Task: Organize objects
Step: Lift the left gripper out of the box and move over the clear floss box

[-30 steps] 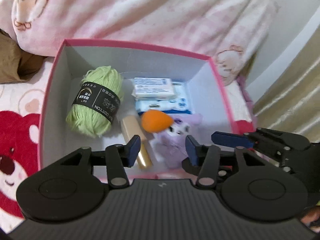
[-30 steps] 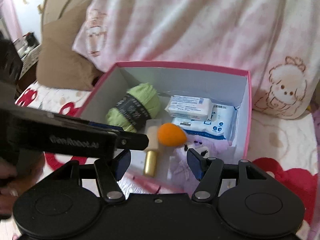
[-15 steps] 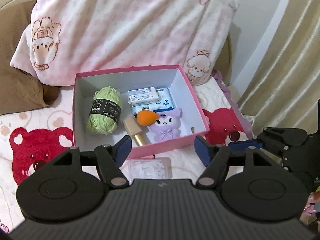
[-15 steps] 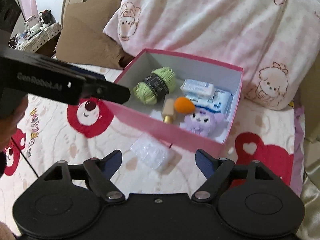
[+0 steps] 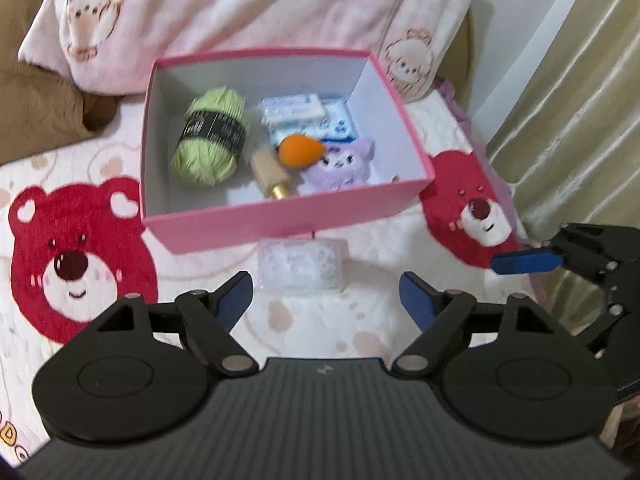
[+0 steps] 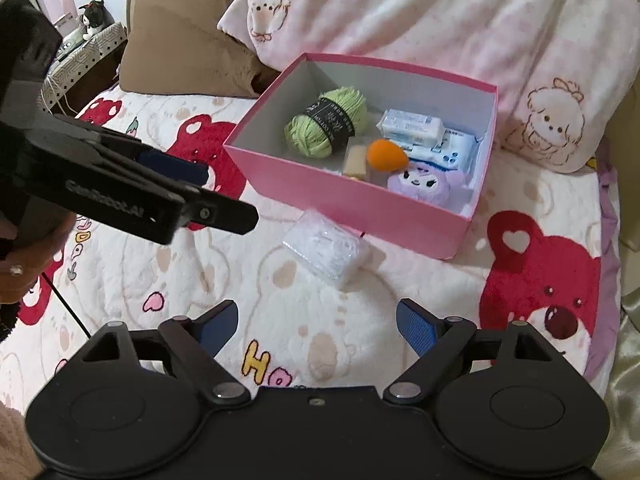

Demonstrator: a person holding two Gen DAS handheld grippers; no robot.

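Gleaming crinkly packet (image 6: 326, 250) beside box (image 6: 352, 206)

The bed (image 6: 360, 300) wears a white fleece cover printed with red bears, pale bears, hearts and coloured letters. A pink box (image 6: 352, 196) sits open on it, towards the head end. Just beside the box's near wall lies a clear packet (image 6: 326, 248) of white bits, apart from the wall by a narrow gap. Behind the box a pink-and-white blanket (image 6: 460, 16) with cartoon figures is heaped up, and a brown cushion (image 6: 188, 40) lies to its left.
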